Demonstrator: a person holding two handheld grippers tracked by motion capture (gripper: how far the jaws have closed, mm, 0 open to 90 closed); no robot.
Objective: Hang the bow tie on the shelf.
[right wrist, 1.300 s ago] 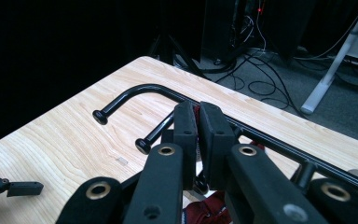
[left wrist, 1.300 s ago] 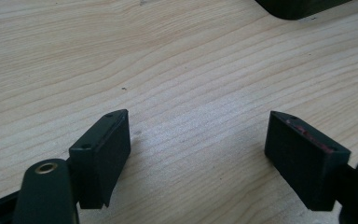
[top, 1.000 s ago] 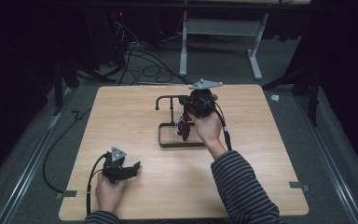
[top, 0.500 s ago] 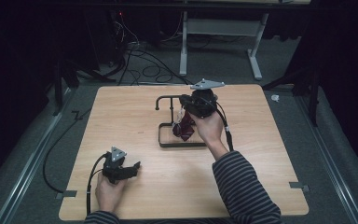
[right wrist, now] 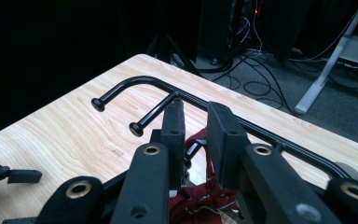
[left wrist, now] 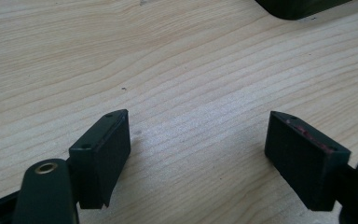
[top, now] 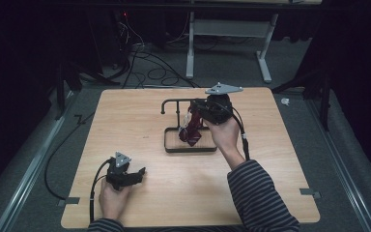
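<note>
A black rack (top: 176,101) with a curved top bar stands on a black tray base (top: 166,140) at the table's middle. My right gripper (top: 198,108) sits beside the bar, shut on a dark red cloth (top: 192,131) that hangs down into the tray. In the right gripper view the jaws (right wrist: 196,116) stand almost together over the red cloth (right wrist: 200,196), just behind the rack's short hook (right wrist: 151,115). My left gripper (top: 137,173) rests on the table at the front left, open, with bare wood between its fingers (left wrist: 102,149).
The wooden table (top: 125,125) is bare to the left and in front of the rack. A corner of the tray base (left wrist: 298,7) shows ahead of the left gripper. Cables and a white table frame (top: 265,58) lie on the floor behind.
My right gripper has drifted slightly to the right with the cloth still in it. The left gripper has stayed put.
</note>
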